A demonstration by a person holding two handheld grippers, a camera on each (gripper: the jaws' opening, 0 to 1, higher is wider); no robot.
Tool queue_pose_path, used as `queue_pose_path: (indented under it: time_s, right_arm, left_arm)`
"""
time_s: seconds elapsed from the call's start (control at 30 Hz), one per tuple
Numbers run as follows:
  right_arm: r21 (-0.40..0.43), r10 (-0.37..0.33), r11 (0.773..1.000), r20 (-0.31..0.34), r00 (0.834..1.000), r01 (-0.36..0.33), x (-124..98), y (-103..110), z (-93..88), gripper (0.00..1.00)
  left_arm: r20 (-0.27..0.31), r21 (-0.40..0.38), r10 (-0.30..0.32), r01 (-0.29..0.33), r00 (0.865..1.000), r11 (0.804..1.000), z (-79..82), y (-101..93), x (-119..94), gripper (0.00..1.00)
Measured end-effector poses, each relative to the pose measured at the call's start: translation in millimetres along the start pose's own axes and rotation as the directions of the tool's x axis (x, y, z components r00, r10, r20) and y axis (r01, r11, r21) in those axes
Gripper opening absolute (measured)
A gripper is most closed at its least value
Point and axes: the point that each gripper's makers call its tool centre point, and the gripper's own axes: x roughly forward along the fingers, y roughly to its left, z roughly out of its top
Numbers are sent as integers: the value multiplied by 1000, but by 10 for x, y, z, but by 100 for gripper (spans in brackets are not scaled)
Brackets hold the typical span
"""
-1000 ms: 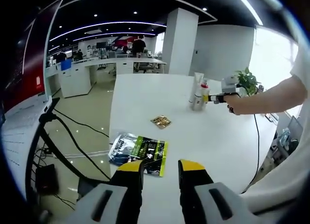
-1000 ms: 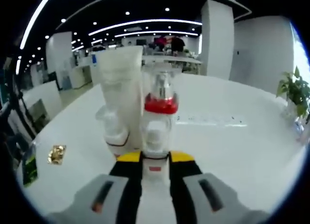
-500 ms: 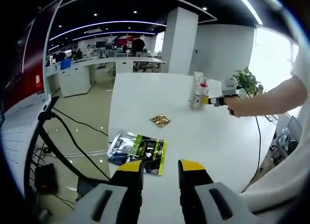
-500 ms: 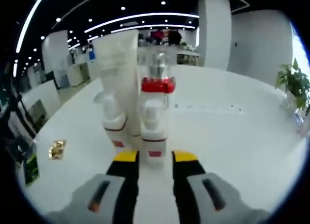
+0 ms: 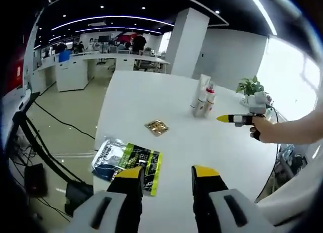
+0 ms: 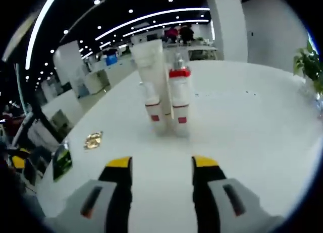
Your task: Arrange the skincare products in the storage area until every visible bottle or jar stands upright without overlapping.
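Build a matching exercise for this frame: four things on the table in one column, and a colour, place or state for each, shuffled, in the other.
Things:
1. tall tube
2. pump bottle
3. gold wrapper
4. green and black packet

Descriptions:
A. lies flat at the table's near edge, just ahead of the left gripper
B. small, shiny, crumpled, lying alone between packet and bottles
C. white, the tallest of the standing group
D. clear, with a red collar, standing upright ahead of the right gripper

Pairs: 1-C, 2-D, 3-B, 4-A
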Motion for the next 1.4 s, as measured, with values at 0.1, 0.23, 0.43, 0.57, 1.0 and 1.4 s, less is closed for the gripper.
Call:
queue_pose_path:
  time_s: [0.1, 0.23, 0.43, 0.57, 1.0, 1.4]
  right_arm:
    - [-29, 48, 998, -16, 999, -49, -206, 101, -100, 50]
    - [-61, 93, 994, -45, 995, -95, -495, 238, -227, 51]
    - [-88, 102, 990, -61, 993, -107, -880, 227, -348, 50]
    - [-89, 98, 991, -72, 993, -104, -1040, 163, -424, 50]
    - [-100, 114, 987, -119, 986, -126, -1194, 176, -584, 47]
    - [-96, 111, 987, -151, 982, -127, -1284, 144, -704, 45]
  left_arm:
    - [-23, -17, -1, 1, 1000, 1000, 13, 22, 165, 48]
    - [-84, 31, 20, -17, 996, 999, -20, 104, 364, 58]
    - [-189, 108, 89, -69, 978, 992, -52, 456, 653, 85]
    - [-234, 102, 122, -100, 965, 990, -62, 663, 697, 93]
    - [-296, 98, 160, -137, 942, 986, -293, 932, 610, 100]
    - [-371, 350, 174, -36, 912, 936, -352, 765, 801, 100]
